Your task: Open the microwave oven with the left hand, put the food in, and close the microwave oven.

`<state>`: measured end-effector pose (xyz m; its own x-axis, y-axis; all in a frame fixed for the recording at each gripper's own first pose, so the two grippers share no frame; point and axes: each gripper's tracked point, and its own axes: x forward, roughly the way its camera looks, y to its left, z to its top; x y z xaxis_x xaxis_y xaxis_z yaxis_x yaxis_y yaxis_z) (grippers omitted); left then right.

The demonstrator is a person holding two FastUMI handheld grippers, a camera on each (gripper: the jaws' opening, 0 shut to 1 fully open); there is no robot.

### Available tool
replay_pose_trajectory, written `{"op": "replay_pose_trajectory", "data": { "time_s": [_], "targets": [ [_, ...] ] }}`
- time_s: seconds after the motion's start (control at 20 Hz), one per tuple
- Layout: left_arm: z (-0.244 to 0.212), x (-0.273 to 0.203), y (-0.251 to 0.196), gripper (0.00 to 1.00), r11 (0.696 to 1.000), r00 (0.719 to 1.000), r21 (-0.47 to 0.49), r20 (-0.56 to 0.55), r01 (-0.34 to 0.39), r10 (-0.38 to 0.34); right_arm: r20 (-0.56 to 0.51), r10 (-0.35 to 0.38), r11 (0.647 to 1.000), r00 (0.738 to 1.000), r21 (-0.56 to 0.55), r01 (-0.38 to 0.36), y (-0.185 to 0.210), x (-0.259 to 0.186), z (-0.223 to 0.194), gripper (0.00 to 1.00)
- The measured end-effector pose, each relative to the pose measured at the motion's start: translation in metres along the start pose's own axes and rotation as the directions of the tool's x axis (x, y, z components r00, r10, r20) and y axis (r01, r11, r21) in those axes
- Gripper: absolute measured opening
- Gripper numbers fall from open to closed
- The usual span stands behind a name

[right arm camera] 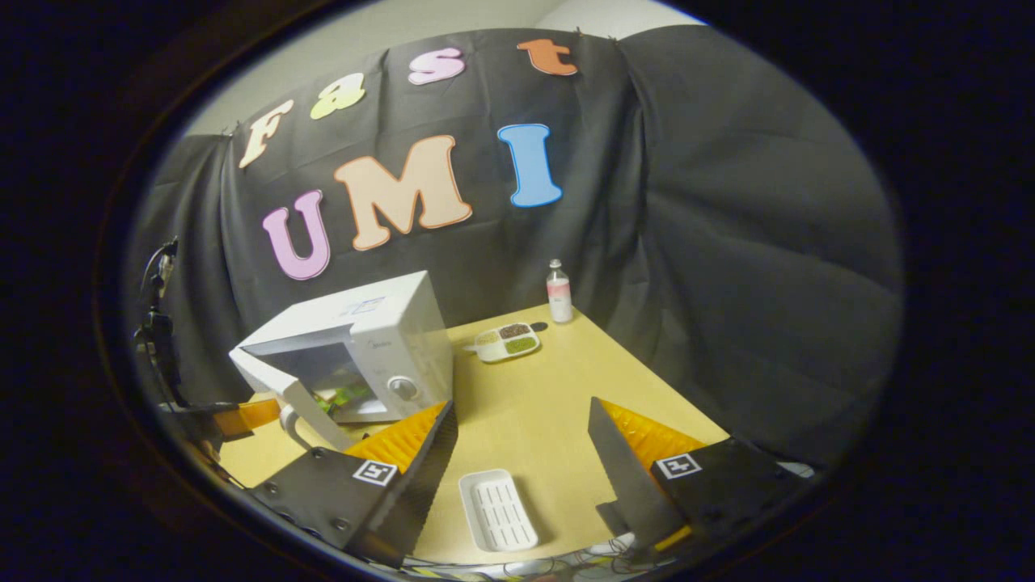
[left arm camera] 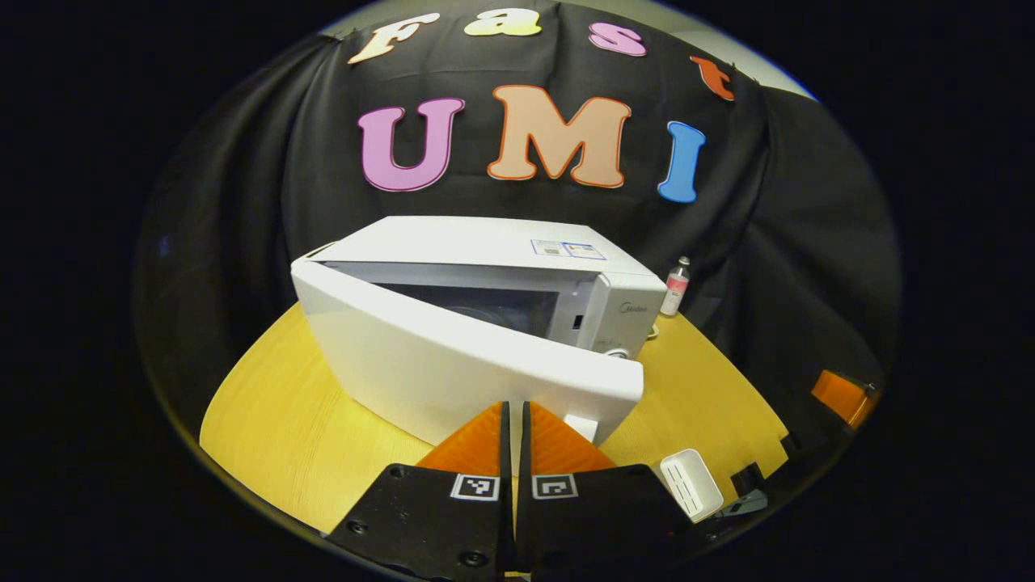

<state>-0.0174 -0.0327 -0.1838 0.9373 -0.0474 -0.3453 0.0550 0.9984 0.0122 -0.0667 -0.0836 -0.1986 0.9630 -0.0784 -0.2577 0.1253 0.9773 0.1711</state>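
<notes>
Yellow table (left arm camera: 275,420) in left gripper view holds white microwave (left arm camera: 485,323), door (left arm camera: 453,364) partly open; left gripper (left arm camera: 514,420) fingers pressed together right at door's edge. Right gripper view: right gripper (right arm camera: 517,428) fingers spread wide over empty white tray (right arm camera: 497,509), food (right arm camera: 340,396) inside the microwave, sectioned dish (right arm camera: 506,341) and bottle (right arm camera: 558,293) behind.

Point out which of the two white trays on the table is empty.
The ribbed tray lying near the right gripper, between its open jaws, is empty. The other tray, by the bottle, holds food in its compartments.
</notes>
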Motion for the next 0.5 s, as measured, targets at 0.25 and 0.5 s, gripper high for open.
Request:
{"op": "replay_pose_trajectory", "data": {
  "time_s": [0.25, 0.5],
  "targets": [
    [0.009, 0.019, -0.009, 0.01, 1.000, 1.000, 0.009, 0.011, 0.009, -0.009, 0.002, -0.004, 1.000, 1.000, -0.017, 0.004, -0.006, 0.008, 0.004, 0.91],
    [0.015, 0.035, -0.013, 0.00, 1.000, 1.000, 0.001, 0.016, 0.010, -0.010, 0.009, -0.009, 1.000, 1.000, -0.023, 0.009, -0.011, 0.018, 0.010, 0.92]
  ]
}}
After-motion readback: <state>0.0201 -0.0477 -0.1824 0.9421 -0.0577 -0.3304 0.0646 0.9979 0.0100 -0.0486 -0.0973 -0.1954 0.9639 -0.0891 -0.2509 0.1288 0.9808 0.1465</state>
